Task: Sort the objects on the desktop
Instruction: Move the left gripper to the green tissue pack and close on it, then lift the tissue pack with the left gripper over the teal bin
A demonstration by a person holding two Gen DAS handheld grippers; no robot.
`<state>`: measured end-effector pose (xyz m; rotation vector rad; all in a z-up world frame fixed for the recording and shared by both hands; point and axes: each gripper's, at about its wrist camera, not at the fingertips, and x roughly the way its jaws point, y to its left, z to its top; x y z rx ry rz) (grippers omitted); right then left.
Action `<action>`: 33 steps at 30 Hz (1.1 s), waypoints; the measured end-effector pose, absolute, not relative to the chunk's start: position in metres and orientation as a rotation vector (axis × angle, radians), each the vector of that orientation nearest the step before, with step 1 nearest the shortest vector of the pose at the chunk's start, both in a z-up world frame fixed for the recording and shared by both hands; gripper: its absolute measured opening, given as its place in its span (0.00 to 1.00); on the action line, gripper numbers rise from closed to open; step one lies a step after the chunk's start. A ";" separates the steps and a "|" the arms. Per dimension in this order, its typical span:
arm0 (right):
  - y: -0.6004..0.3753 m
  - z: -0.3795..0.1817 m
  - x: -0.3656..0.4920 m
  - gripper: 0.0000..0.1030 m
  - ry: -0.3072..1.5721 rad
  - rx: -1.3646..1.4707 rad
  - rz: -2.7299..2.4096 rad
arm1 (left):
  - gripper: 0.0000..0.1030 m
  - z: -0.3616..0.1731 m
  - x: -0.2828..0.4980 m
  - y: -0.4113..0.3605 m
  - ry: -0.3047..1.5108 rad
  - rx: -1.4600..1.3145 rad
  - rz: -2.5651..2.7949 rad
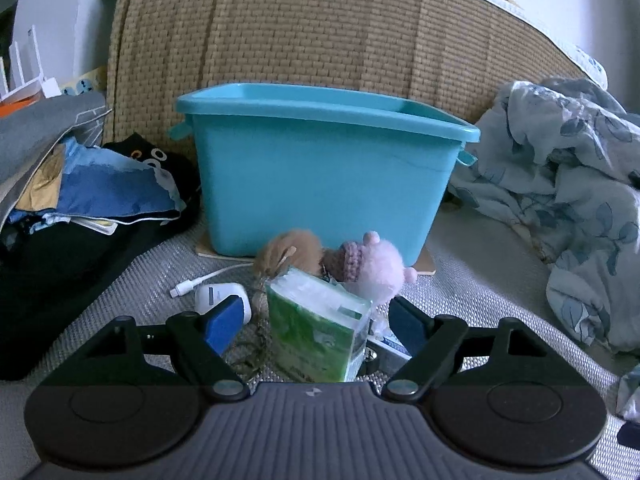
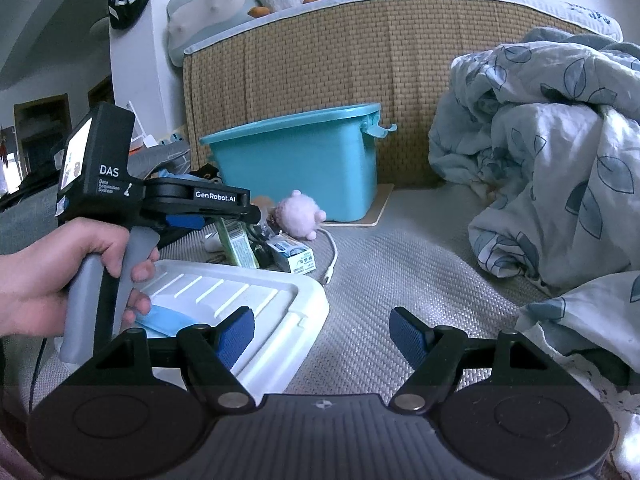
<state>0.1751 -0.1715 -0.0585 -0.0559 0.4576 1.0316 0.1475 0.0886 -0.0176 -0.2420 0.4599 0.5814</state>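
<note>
A green tissue pack [image 1: 312, 340] stands upright on the grey woven mat, between the fingers of my left gripper [image 1: 318, 320]. The gripper is open, with a gap to the pack on each side. Just beyond the pack lie a pink plush toy [image 1: 376, 268] and a brown plush toy [image 1: 288, 254], with a white case [image 1: 216, 294] and a white cable [image 1: 200, 280] to the left. Behind them stands the teal bin [image 1: 320, 184]. My right gripper [image 2: 322, 330] is open over bare mat with nothing between its fingers. A white lid [image 2: 240, 292] lies at its left.
A hand [image 2: 60, 272] holds the left gripper's handle. A small printed box [image 2: 294, 258] lies by the tissue pack [image 2: 238, 246]. Piled clothes [image 1: 100, 192] crowd the left, and a leaf-print blanket [image 2: 540, 160] the right. A woven headboard [image 1: 320, 32] rises behind the bin.
</note>
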 end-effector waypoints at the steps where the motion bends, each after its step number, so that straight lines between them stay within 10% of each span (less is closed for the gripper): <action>1: -0.171 -0.059 0.175 0.77 0.459 -0.058 1.030 | 0.77 -0.018 0.148 0.089 0.459 -0.248 0.577; 11: -0.170 -0.060 0.175 0.77 0.459 -0.063 1.026 | 0.52 -0.020 0.146 0.090 0.481 -0.224 0.569; 33: -0.170 -0.059 0.173 0.77 0.450 -0.069 1.032 | 0.50 0.014 0.128 0.091 0.433 -0.230 0.591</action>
